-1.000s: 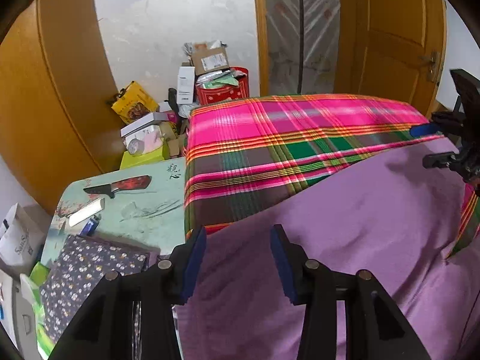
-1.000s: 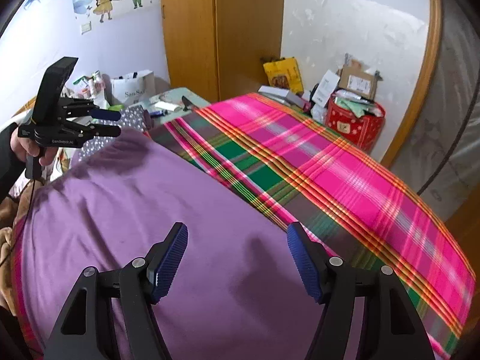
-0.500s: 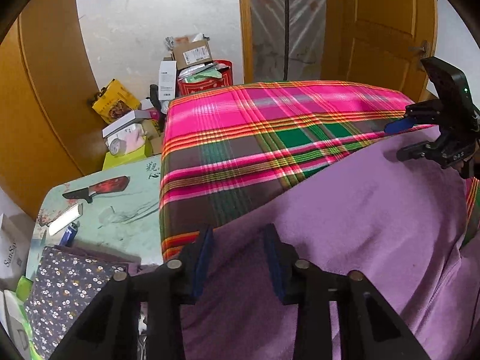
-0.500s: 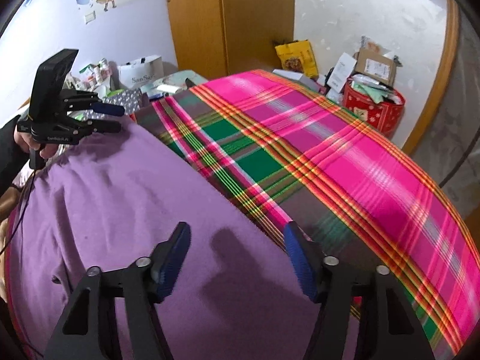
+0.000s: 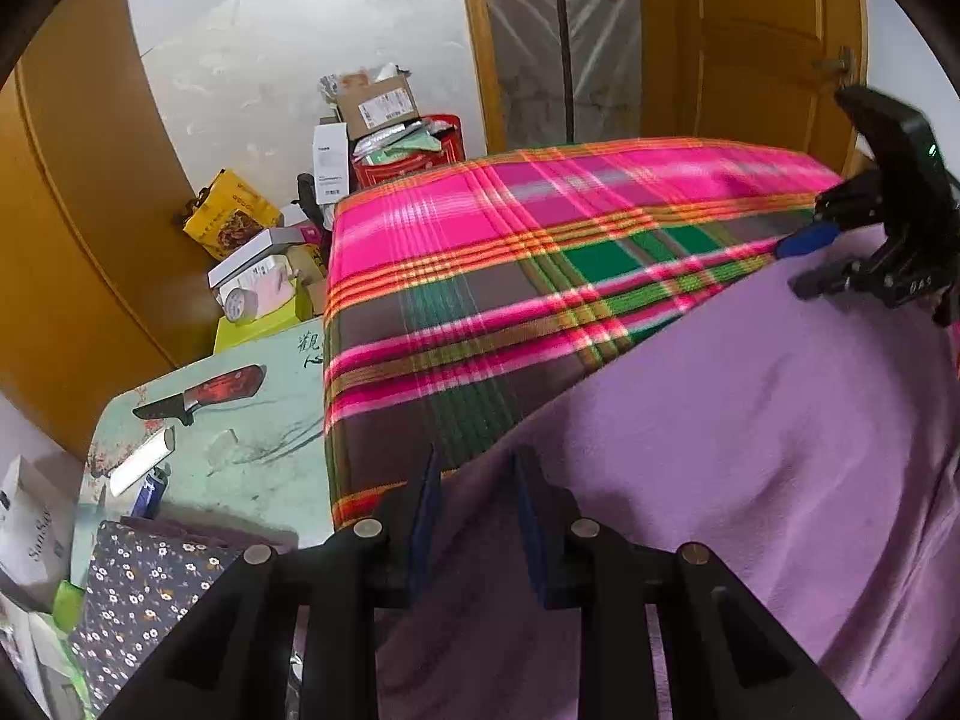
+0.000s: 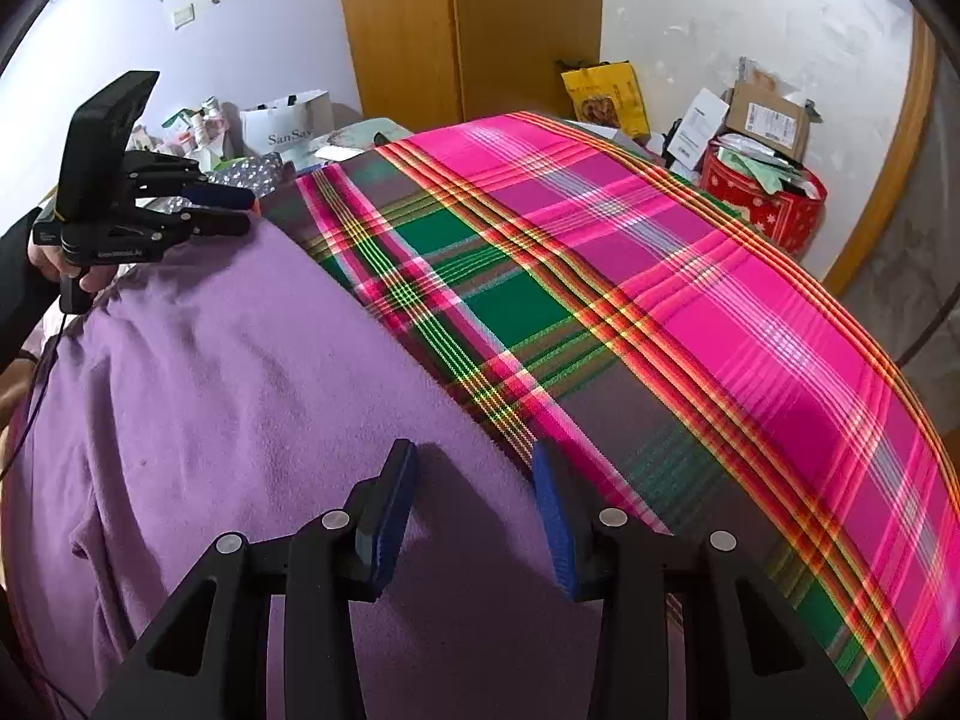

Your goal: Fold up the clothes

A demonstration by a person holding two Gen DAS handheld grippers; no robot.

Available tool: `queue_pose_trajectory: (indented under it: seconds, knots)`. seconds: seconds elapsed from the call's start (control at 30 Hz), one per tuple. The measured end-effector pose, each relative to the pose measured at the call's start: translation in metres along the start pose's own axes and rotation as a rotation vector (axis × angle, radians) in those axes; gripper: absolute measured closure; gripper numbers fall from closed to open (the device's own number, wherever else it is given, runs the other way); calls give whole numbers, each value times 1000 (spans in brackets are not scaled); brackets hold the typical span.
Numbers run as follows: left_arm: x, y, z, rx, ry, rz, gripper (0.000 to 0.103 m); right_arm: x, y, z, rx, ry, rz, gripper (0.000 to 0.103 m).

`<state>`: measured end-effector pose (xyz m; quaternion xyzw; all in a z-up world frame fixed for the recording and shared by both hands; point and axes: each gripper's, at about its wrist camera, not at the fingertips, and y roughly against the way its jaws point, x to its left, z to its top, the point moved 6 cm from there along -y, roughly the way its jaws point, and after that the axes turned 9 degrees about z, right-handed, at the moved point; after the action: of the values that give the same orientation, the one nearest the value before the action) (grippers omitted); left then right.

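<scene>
Fingers of the left gripper (image 5: 474, 474) and right gripper (image 6: 474, 468) are closing, half open, over the purple garment's (image 6: 252, 384) twelve-o'clock edge on the plaid blanket (image 6: 690, 312), gripping nothing yet.

Both grippers have been lowered closer to the purple garment (image 6: 252, 396) spread on the plaid blanket (image 6: 690, 312). The jaws of the left gripper (image 5: 477, 474) have been narrowed and are closing over the garment's far edge. The jaws of the right gripper (image 6: 474, 468), previously spread wide, are closing, with purple cloth between them.
</scene>
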<state>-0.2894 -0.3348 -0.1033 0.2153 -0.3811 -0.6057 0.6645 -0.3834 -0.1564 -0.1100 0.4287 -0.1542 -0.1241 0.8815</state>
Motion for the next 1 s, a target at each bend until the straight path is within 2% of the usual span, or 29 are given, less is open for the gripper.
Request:
queue_pose_trajectory:
  seconds: [0.03, 0.1, 0.13, 0.23, 0.37, 0.6, 0.83, 1.0]
  knots:
    - [-1, -1, 0, -3, -3, 0, 87, 2, 0, 0, -1, 7, -1, 83]
    - [-5, 0, 0, -10, -21, 13, 99, 6, 0, 1, 1, 24, -22, 95]
    - [-7, 1, 0, -14, -35, 25, 101, 8, 0, 1, 4, 33, -33, 97]
    - [-10, 10, 2, -47, -47, 57, 101, 10, 1, 0, 3, 47, -67, 99]
    - [-3, 33, 8, -102, 1, 52, 101, 16, 16, 3, -38, 51, -90, 99]
    - [-3, 81, 9, -182, 19, 56, 101, 44, 58, 5, -113, 74, -125, 99]
    - [-9, 132, -7, -246, 43, 53, 101, 88, 94, -5, -157, 105, -160, 99]
    - [-16, 171, -32, -289, 63, 49, 101, 126, 115, -20, -178, 131, -176, 99]
